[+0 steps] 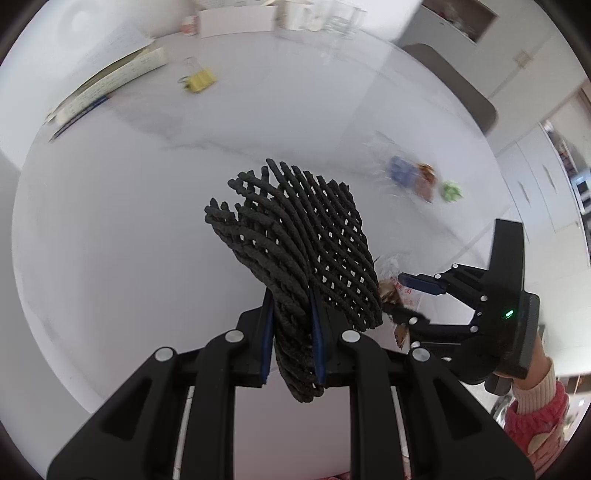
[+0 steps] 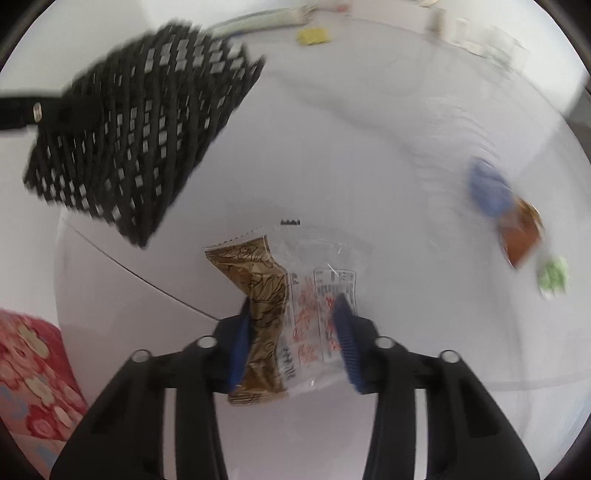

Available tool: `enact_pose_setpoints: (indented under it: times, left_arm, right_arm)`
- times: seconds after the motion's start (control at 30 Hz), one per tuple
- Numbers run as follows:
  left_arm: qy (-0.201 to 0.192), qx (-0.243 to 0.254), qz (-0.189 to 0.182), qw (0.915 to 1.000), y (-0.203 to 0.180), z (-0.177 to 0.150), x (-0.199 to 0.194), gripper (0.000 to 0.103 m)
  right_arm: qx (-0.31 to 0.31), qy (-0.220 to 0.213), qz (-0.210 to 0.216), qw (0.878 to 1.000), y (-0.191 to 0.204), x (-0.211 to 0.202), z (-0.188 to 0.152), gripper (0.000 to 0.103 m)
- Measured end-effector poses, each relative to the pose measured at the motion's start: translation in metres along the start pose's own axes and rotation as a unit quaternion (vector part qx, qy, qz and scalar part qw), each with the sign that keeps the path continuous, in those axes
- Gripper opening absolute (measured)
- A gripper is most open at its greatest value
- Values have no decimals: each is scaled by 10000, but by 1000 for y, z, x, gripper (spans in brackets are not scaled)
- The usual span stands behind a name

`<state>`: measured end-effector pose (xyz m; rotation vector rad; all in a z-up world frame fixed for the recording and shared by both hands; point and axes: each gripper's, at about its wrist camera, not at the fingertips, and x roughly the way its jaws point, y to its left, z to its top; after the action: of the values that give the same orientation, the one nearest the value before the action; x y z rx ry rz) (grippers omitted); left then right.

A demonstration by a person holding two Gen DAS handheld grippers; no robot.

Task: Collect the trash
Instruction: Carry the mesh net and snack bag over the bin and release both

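Observation:
My left gripper (image 1: 291, 306) is shut on the rim of a black woven mesh basket (image 1: 295, 236) and holds it tilted above the white table (image 1: 147, 229). The basket also shows in the right wrist view (image 2: 136, 136) at the upper left. My right gripper (image 2: 291, 306) is shut on a clear and brown snack wrapper (image 2: 284, 306), held above the table. In the left wrist view the right gripper (image 1: 402, 295) sits just right of the basket with the wrapper (image 1: 391, 291) partly hidden behind it. A blue and brown wrapper (image 2: 506, 218) and a green scrap (image 2: 552, 277) lie at the right.
A yellow packet (image 1: 199, 79) lies at the far side of the table. Papers and a pen (image 1: 107, 88) lie at the far left. Clear cups and a white box (image 1: 236, 22) stand at the back. A grey chair (image 1: 454, 77) stands past the table's right edge.

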<state>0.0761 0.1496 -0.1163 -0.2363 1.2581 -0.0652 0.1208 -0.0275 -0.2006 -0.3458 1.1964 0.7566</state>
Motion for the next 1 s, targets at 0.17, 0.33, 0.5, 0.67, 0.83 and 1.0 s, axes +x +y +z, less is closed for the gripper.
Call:
enact_pose_setpoints:
  times: [0.17,0.33,0.5,0.67,0.83,1.0]
  left_arm:
    - [63,618,-338,9975,-57,-11,1,17]
    - [194,1546,-796,9846,-145,-35,3,17]
    - [421,2486,-1215,9600,-238,-72,8,17]
    - [696,3283,-1476,9304,-323,-120,21,17]
    - [835,3457,-1430,9236,-362,-146,32,17]
    - [818,3312,-1215,9321,-360,-148,36,17]
  right_arm:
    - [921,-453,-120,9946,-34,-63,-55,33]
    - [1969,-905,-479,9751,-68,-143,-151,33]
    - [2830,-1094,-984,9478,-95,-202,-249,33]
    - [3421,-1081,-1283,9246,-118,-221,-318,33]
    - [3638,-958,-1175,9190,-133,-216,-367,33]
    - [3493,-793,-926,9291,-127,-197,-383,39]
